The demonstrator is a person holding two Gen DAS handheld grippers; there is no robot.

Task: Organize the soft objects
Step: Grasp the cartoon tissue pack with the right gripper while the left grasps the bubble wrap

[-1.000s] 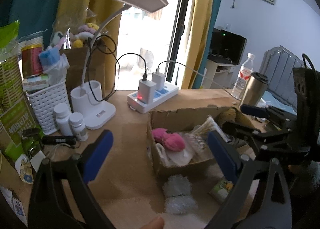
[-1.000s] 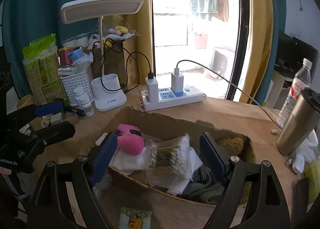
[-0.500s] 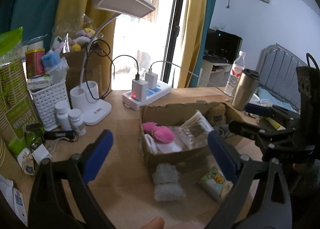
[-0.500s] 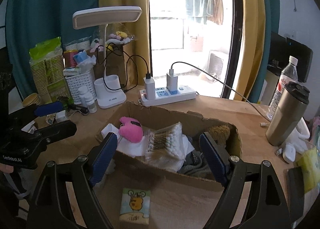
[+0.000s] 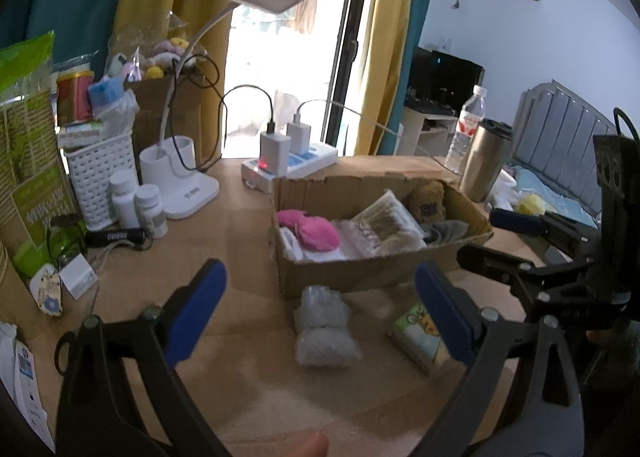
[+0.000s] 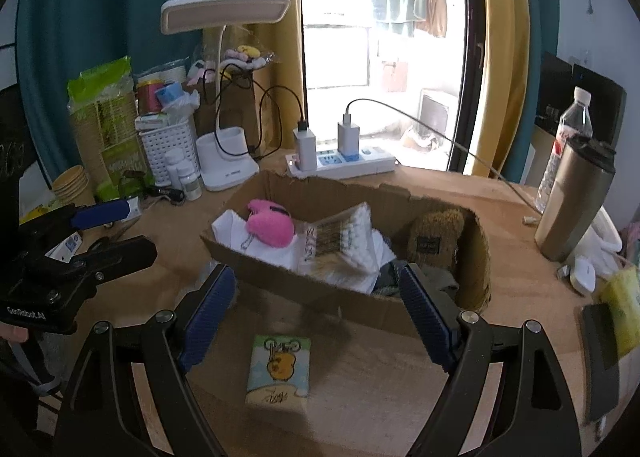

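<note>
A torn cardboard box [image 5: 360,275] [image 6: 320,297] sits mid-table holding a pink plush [image 5: 316,231] [image 6: 270,227], white cloth, a pack of cotton swabs [image 6: 340,241] and a brown plush [image 6: 434,237]. In front of the box lie a fluffy white bundle [image 5: 324,331] and a small tissue pack with a yellow cartoon [image 6: 280,371] [image 5: 420,337]. My left gripper [image 5: 320,315] is open above the white bundle, nothing between its fingers. My right gripper [image 6: 314,315] is open over the tissue pack, holding nothing.
A desk lamp [image 6: 224,13], power strip with chargers [image 6: 340,165], white basket [image 5: 100,177], pill bottles [image 5: 138,205] and paper cups crowd the table's back left. A steel tumbler [image 6: 574,209] and water bottle [image 6: 566,137] stand at the right, near tissues and a phone.
Both grippers have drawn back from the box, so it looks smaller and farther. The tissue pack and white bundle have come more fully into view. Both jaws stay open.
</note>
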